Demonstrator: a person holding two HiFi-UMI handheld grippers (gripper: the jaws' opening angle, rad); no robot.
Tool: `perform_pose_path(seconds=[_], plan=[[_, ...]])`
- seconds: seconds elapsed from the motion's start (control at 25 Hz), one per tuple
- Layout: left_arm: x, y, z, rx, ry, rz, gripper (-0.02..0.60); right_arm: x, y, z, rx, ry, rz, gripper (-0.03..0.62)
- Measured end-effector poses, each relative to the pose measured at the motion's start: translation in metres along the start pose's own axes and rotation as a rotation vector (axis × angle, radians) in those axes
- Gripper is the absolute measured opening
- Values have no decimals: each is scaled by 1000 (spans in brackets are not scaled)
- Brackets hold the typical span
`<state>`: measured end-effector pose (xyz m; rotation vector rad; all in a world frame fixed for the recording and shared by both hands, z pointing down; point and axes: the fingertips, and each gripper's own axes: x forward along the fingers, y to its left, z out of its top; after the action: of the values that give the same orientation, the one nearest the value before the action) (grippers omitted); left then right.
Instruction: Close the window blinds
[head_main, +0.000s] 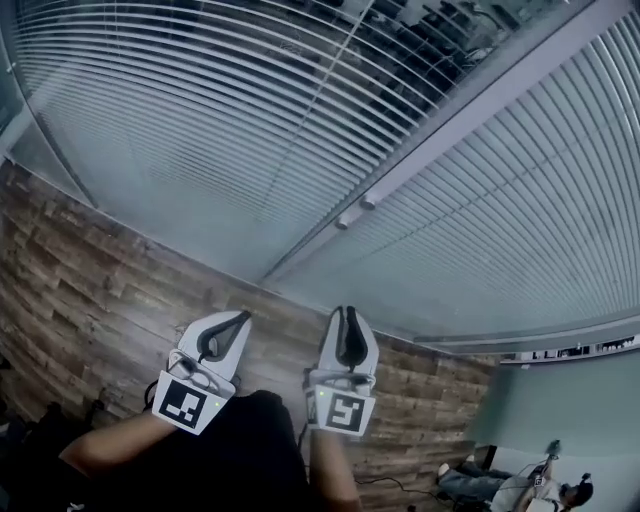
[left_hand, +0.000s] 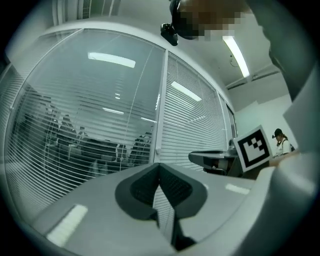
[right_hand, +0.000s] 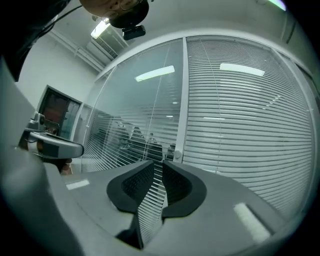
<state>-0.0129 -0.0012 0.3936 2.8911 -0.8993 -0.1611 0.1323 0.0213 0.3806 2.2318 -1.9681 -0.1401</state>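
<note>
Your left gripper (head_main: 238, 318) is closed on nothing; your right gripper (head_main: 348, 312) stands slightly parted, empty; blinds (head_main: 250, 120) at twelve o'clock.

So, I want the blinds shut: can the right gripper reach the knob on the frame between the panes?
Probably yes: the right gripper faces the knob with open, empty jaws and nothing in between, though not there yet.

We are losing the blinds (head_main: 250, 120) past the head view's top and right edges, and our left forearm (head_main: 110, 448) and right forearm (head_main: 335, 478) past its bottom. Through the slats, dark shapes (left_hand: 95, 145) are blurring beyond naming. In the corner, a far person (head_main: 480, 485) is showing too small to read.
</note>
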Motion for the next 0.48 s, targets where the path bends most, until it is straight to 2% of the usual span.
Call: perform_pose_path(seconds=[0.16,0.32,0.48], plan=[[12,20,-4,30,15,-4,2,26,-18,-15,16,73,-82,66],[29,33,2,40,-1,22,2,54,-33,-14,29,87,-91,67],[49,38,10,44,-10,38,2,81,-40,-5,19,75,-89,100]])
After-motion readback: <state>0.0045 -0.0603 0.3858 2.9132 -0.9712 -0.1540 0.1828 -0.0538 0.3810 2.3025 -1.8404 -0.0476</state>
